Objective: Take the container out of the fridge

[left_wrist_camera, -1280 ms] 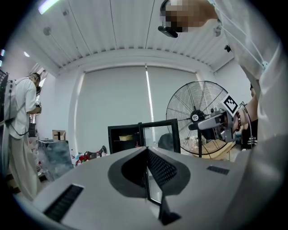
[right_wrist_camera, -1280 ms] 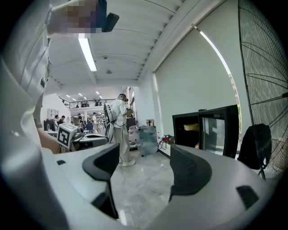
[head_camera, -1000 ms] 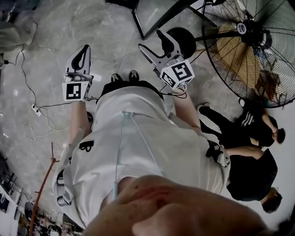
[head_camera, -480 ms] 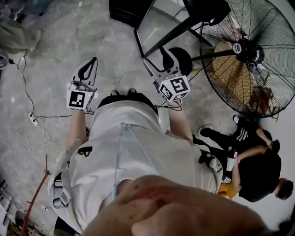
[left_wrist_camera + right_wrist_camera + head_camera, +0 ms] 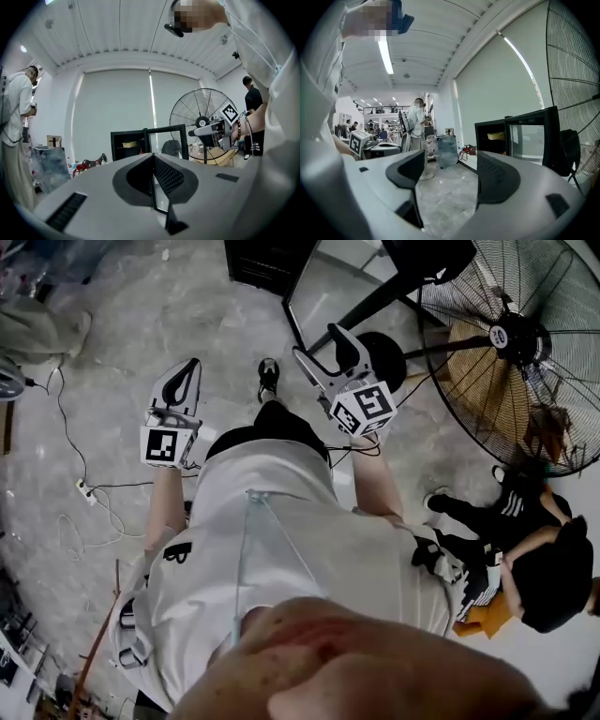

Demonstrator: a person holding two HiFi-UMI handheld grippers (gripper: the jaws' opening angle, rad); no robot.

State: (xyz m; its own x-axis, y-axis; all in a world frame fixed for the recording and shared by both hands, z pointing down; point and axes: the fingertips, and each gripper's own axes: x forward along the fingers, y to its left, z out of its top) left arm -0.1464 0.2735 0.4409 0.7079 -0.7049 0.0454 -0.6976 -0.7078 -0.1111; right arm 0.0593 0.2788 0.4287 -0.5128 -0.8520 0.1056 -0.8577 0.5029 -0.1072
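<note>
The black mini fridge (image 5: 267, 261) stands on the floor ahead with its glass door (image 5: 342, 282) swung open. A yellow container (image 5: 496, 136) sits on its upper shelf, also seen as the container (image 5: 129, 144) in the left gripper view. My left gripper (image 5: 190, 369) is held in the air well short of the fridge, its jaws pressed together with nothing in them. To its right, my right gripper (image 5: 319, 343) is open and empty, and points past the open fridge (image 5: 499, 140). Both grippers are far from the container.
A large floor fan (image 5: 525, 343) stands right of the fridge door. A person in black (image 5: 534, 568) sits low at the right. Cables and a power strip (image 5: 86, 491) lie on the floor at left. Another person (image 5: 415, 126) stands farther back near a blue-grey box (image 5: 446, 150).
The person has stepped forward, one foot now ahead. The fridge and its door show more fully at the top of the head view. Both grippers keep their jaw states.
</note>
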